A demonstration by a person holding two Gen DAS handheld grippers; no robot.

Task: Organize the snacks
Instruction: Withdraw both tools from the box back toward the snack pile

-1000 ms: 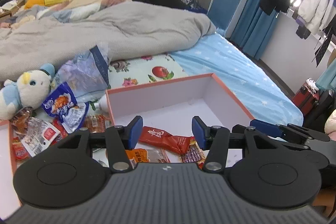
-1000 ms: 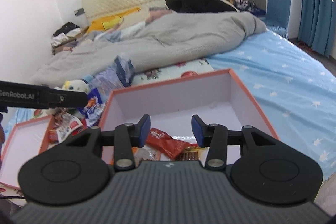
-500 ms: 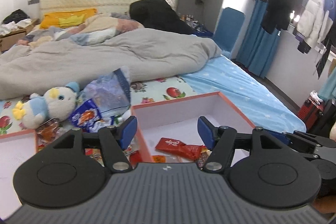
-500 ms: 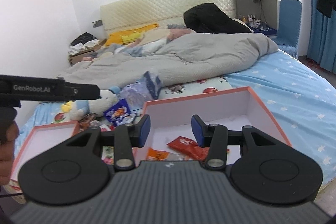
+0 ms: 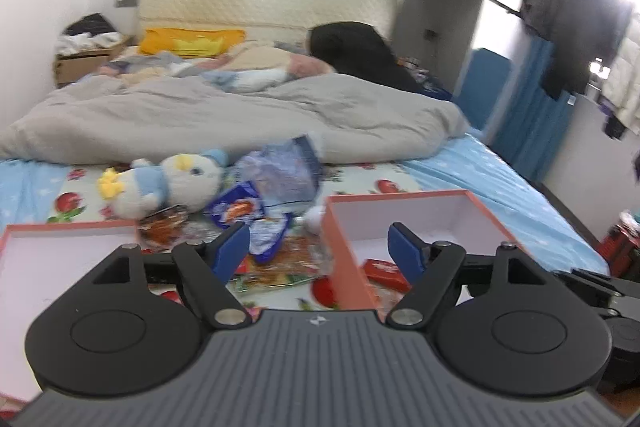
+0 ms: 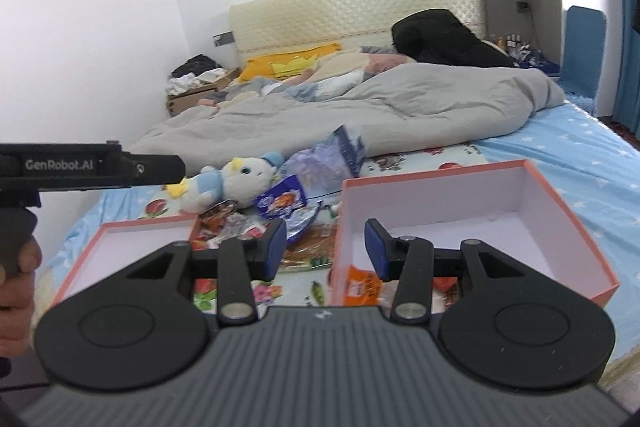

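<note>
- The left gripper [image 5: 318, 251] stands wide, its jaws having just been opening; nothing sits between the blue pads, which suits a tool readying itself for the loose packets ahead.
- The right gripper [image 6: 326, 247] is at a narrower gap, also empty, hovering over the near wall of the box, probably waiting its turn.
- The salmon-edged cardboard box [image 6: 560, 203] rests near the foot edge of the bed [image 5: 500, 187], rigid, square-cornered and white inside. It serves as the sorting bin: a red packet [image 5: 384, 269] and an orange packet [image 6: 362, 285] already lie in its near corner.
- Its shallow lid [image 5: 52, 227] lies open side up toward the bed's left edge, out of the way of the heap.
- The unsorted snacks lie between lid and box: a blue-and-white foil pouch [image 5: 236, 207], glossy and crinkled, and a flat orange packet [image 5: 288, 259] beneath it. Such thin, slippery film likely needs a pinch on an edge.
- A soft plush duck [image 5: 168, 183] and a crumpled translucent bag [image 5: 280, 175] sit behind the heap, below the grey quilt [image 5: 200, 115].
</note>
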